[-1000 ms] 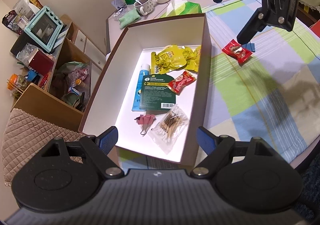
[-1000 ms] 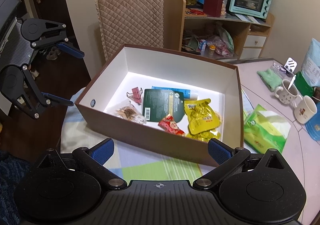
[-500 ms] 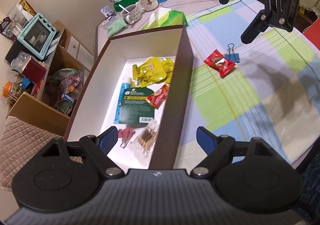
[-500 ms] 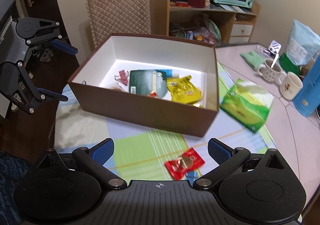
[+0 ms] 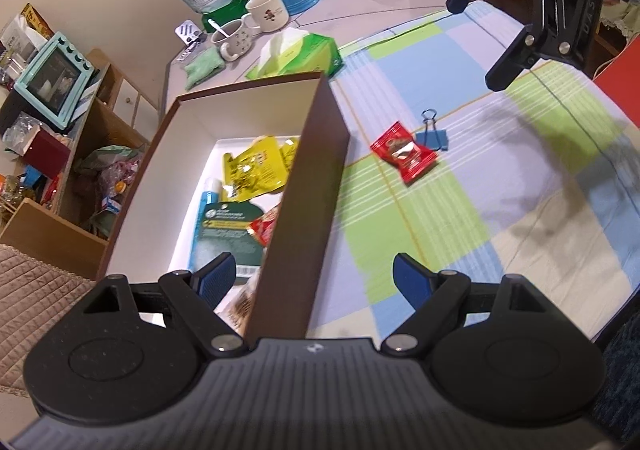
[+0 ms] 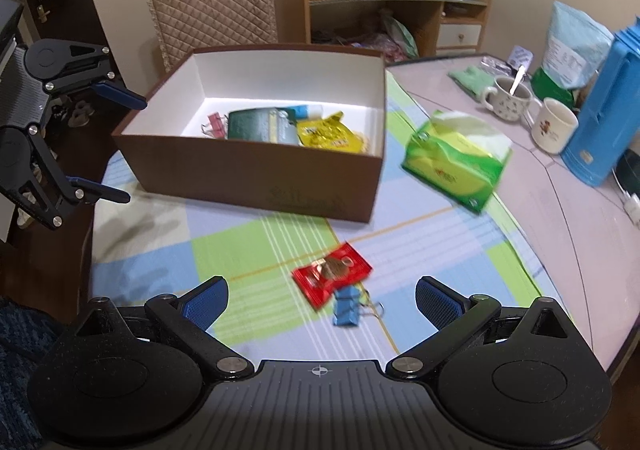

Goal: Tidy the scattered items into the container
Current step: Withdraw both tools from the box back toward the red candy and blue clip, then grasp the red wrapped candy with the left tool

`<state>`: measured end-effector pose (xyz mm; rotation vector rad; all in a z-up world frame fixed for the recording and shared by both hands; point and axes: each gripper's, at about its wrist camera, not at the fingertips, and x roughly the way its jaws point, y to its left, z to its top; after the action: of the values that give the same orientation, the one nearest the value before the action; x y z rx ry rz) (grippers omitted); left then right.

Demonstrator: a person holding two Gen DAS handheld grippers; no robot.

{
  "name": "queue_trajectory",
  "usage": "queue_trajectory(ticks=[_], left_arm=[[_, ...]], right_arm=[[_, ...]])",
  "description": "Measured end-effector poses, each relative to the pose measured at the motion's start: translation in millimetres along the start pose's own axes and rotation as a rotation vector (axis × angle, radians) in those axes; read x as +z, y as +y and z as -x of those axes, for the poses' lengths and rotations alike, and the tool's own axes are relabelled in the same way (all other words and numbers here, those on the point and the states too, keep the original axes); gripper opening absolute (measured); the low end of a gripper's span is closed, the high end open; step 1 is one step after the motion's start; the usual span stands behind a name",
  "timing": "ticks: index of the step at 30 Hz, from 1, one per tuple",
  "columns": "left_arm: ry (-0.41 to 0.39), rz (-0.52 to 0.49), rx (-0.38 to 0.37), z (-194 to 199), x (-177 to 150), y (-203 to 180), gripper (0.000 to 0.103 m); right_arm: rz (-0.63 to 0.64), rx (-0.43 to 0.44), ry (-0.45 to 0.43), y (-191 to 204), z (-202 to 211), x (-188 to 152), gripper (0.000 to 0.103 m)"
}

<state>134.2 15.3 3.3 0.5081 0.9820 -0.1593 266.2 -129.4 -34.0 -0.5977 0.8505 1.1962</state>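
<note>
A table carries a checked cloth [image 6: 168, 246] of blue, green and lilac squares. On the cloth stand a brown box [image 6: 256, 178], a red snack packet [image 6: 332, 276] touching a blue binder clip [image 6: 346, 312], and a green tissue pack [image 6: 456, 164]. On the bare pale tabletop [image 6: 532, 186] beyond stand two mugs [image 6: 508, 96] and a blue jug [image 6: 608, 110]

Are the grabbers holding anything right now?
No. The left gripper and right gripper are both open and empty. The red candy packet and blue clip lie on the tablecloth.
</note>
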Motion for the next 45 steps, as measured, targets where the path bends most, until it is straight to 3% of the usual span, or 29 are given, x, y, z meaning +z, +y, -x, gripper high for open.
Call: queue_trajectory(ticks=[14,25,30,38,43,45], left_arm=[[0.011,0.171,-0.156,-60,30,-37,0.084],[0.02,0.291,-0.207,-109,42,-40,0.082],[0.021,0.346,-0.237,-130,51,-42,0.07],[0.046,0.424,-0.242,-163,61,-40,0.067],[0.057,0.453,-0.242,-179,66,-36,0.062],[0.064,0.452,-0.248,-185,66,-37,0.054]], right_arm=[[-0.125,0.007,0.061,-48,-16,-36,0.102],[-0.216,0.024,0.118,-83,-42,-55,0.102],[-0.253,0.026,0.136,-100,-51,-61,0.102],[-0.302,0.031,0.155,-119,-62,-69,0.102],[-0.325,0.034,0.164,-126,-68,-73,0.102],[-0.329,0.037,0.165,-128,-69,-73,0.102]])
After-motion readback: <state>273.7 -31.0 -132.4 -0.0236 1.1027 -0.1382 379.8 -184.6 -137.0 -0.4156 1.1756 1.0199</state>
